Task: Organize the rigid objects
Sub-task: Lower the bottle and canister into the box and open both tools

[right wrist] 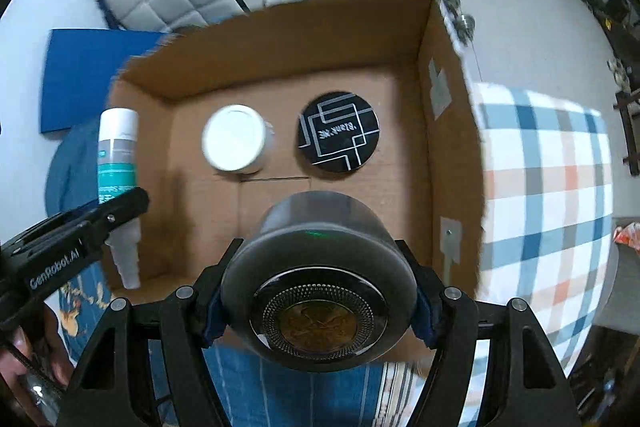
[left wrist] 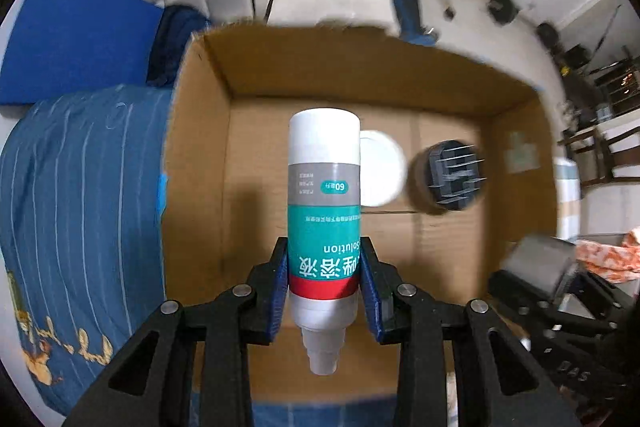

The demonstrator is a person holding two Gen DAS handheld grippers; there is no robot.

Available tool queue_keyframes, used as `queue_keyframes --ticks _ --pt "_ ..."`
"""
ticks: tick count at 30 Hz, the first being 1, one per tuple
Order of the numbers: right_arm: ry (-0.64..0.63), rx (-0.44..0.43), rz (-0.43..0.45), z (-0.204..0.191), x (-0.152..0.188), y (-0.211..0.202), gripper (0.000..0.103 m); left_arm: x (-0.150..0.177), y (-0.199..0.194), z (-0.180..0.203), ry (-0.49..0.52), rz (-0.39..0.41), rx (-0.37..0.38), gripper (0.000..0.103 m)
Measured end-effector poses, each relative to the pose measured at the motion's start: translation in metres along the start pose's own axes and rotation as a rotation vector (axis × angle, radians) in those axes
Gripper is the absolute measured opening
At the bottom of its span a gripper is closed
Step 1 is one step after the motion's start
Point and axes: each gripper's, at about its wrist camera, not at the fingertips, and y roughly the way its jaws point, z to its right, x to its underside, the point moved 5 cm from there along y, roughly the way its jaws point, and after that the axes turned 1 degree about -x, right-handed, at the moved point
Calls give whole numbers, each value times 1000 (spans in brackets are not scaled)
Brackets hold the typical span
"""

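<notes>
Both grippers loaded above the cardboard box (left wrist: 208, 155)

Right gripper (right wrist: 318, 301) clamps a dark round tin (right wrist: 318, 267); left gripper (left wrist: 325, 291) pinches a solution bottle (left wrist: 324, 211), nozzle toward camera. A white jar (right wrist: 234, 139) and black-lidded tin (right wrist: 338, 131) sit inside.

Your left gripper (left wrist: 324, 291) clamps its blue pads (left wrist: 280, 291) on the solution bottle (left wrist: 323, 211) (teal label, red band), nozzle pointing back toward you, over the open cardboard box (left wrist: 200, 147). On the box floor beyond sit a white-lidded jar (left wrist: 382, 169) and, just beside it, a black round tin (left wrist: 448, 177). Your right gripper's grey load (left wrist: 536, 267) blurs at right.
</notes>
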Motion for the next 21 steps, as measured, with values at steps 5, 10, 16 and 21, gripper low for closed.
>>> queue_keyframes --ticks 5,10,16,21 --pt "6 60 -58 8 -16 49 73 -18 47 -8 15 -86 -66 30" --pt "-12 96 -106 8 -24 84 73 -27 78 -10 24 -143 -98 30" --pt "-11 134 -122 14 -32 108 73 -36 96 -15 5 -174 -88 30" --pt "-33 151 -114 12 -39 113 73 -41 105 -21 -4 -184 -83 30"
